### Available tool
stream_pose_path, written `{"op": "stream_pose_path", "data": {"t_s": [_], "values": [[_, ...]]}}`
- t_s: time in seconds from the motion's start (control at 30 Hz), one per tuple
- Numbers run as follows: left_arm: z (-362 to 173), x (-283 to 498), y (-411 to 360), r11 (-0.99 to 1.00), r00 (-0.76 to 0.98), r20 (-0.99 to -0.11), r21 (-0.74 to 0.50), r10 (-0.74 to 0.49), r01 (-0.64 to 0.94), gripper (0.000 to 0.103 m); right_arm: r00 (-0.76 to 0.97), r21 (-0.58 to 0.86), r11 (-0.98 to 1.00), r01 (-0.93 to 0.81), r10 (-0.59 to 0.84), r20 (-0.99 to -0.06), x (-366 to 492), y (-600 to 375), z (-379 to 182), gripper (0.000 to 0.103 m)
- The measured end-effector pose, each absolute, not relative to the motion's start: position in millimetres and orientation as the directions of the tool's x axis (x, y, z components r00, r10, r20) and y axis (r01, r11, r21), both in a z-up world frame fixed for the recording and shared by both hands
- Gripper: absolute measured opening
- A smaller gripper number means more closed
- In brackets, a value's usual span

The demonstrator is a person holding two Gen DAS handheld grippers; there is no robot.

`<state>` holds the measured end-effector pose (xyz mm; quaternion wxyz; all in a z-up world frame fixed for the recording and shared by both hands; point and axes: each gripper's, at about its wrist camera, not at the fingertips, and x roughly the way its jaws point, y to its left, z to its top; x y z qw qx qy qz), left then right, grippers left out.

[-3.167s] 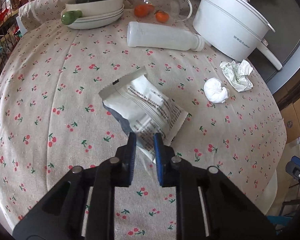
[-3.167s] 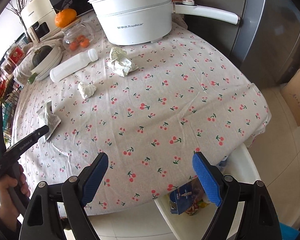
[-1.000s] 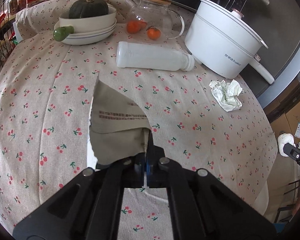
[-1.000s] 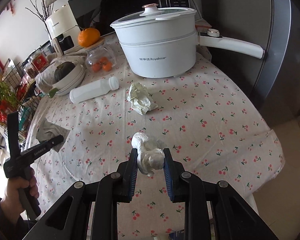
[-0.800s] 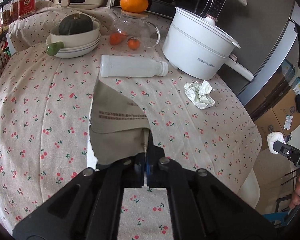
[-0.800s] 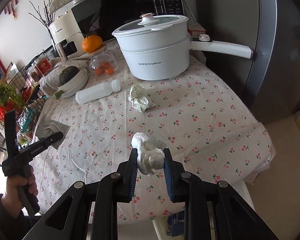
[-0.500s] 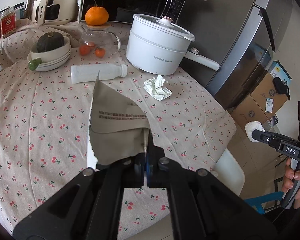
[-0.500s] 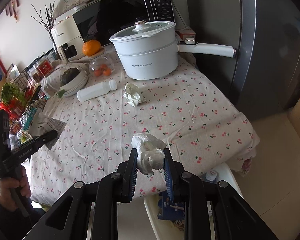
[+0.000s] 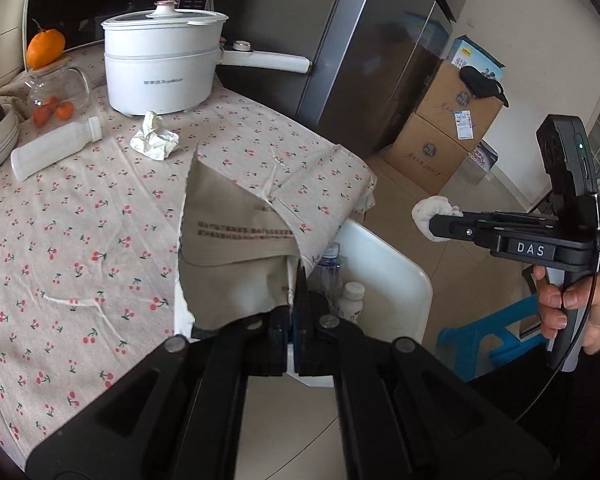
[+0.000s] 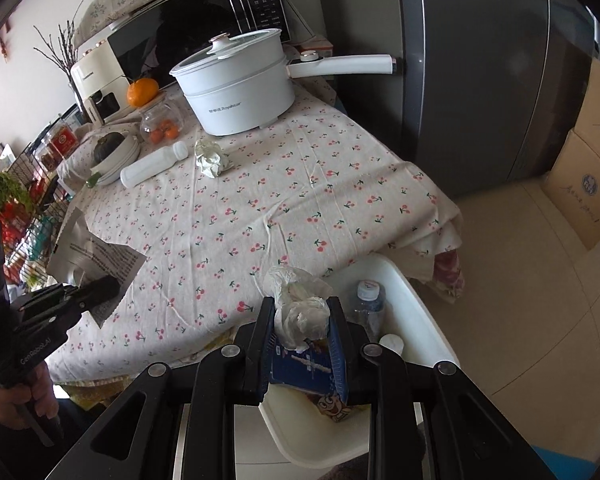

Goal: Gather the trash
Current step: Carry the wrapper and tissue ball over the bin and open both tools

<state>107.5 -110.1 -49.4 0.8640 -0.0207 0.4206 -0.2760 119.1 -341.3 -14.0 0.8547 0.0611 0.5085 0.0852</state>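
Trash bin [image 10: 416, 320] sits below my right tool [image 10: 302, 322], which clamps tissue wad [image 10: 300, 304] for dropping; left tool [image 9: 292, 320] pinches wrapper [image 9: 228, 248] alongside.

Each fisheye sits just behind its own gripper, looking forward along the fingers at the bottom of the frame. The left wrist view faces across the table [image 9: 60, 240] toward the fridge, with the other handheld unit at the right edge. The right wrist view looks down from above the white bin [image 10: 404, 280] (close under it), the table filling mid-frame. Both views share the white pot [image 9: 160, 72] [image 10: 236, 96], the tablecloth and the bin [image 9: 384, 272].
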Motion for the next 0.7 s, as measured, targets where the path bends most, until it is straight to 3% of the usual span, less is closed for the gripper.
{"op": "stream_pose_path", "data": {"t_s": [0.53, 0.63, 0.7], "values": [[-91, 98, -199, 0.765, 0.37, -0.772, -0.221, -0.517, 0.605, 0.006, 0.418, 0.167, 0.986, -0.004, 0.153, -0.895, 112, -373, -35, 0.025], [-94, 98, -200, 0.769, 0.369, -0.783, -0.207, -0.501, 0.605, 0.014, 0.415, 0.164, 0.986, 0.0, 0.149, -0.897, 111, -376, -37, 0.025], [-93, 97, -201, 0.772, 0.376, -0.788, -0.189, -0.488, 0.607, 0.044, 0.414, 0.163, 0.987, 0.002, 0.148, -0.898, 111, -377, -37, 0.025]]}}
